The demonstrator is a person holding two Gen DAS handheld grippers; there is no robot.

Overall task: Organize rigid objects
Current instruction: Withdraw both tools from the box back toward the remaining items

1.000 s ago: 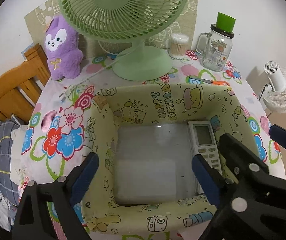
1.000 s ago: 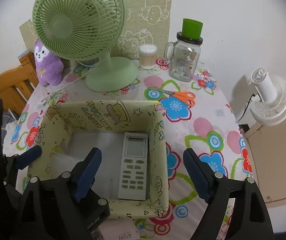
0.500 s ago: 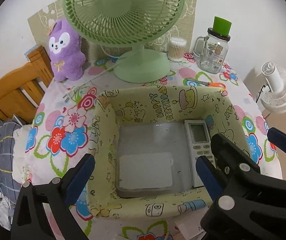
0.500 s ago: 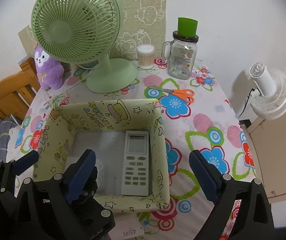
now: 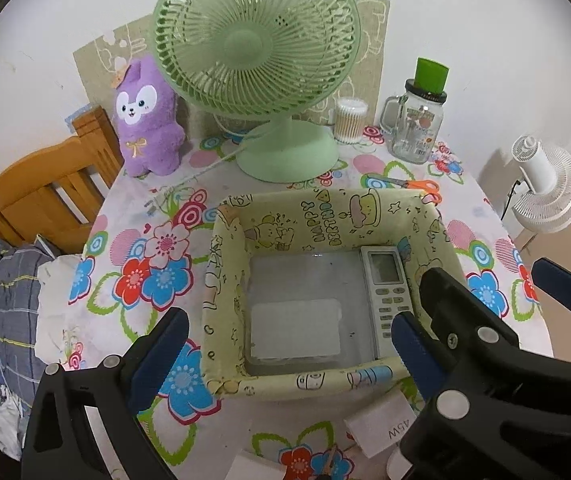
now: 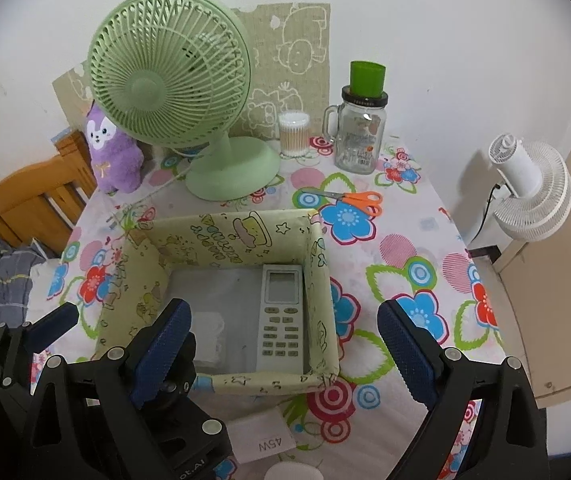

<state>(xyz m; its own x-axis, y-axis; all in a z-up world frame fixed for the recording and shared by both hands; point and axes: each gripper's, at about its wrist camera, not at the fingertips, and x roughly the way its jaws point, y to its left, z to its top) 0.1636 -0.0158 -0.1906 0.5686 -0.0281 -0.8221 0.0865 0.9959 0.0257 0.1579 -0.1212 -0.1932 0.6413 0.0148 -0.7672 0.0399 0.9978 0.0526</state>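
Note:
A yellow-green cartoon-print fabric box [image 5: 325, 224] [image 6: 225, 236] stands on the flowered table. Inside it, a white remote control [image 5: 385, 292] [image 6: 281, 312] lies along the right wall. A clear flat case with white contents [image 5: 295, 332] [image 6: 209, 336] lies on the floor to its left. My left gripper [image 5: 287, 354] hangs open above the box's near-left part with nothing between its fingers. My right gripper [image 6: 285, 344] is open too, above the near-right corner and over the remote, touching nothing. The left wrist view shows one right gripper pad [image 5: 565, 292] beyond the box's right wall.
At the back of the table are a green desk fan [image 5: 257, 40], a purple plush [image 5: 145, 120], a cotton swab tub [image 5: 349, 120] and a glass mug jar [image 5: 417, 128]. Orange scissors [image 6: 349, 200] lie behind the box, a white card [image 6: 265, 436] before it. A wooden chair [image 5: 37, 200] stands left, a white fan [image 6: 525, 184] right.
Both grippers have risen and drawn back from the box, so more of the table shows. Their jaws stand wider than before. The remote and the clear case stay lying in the box.

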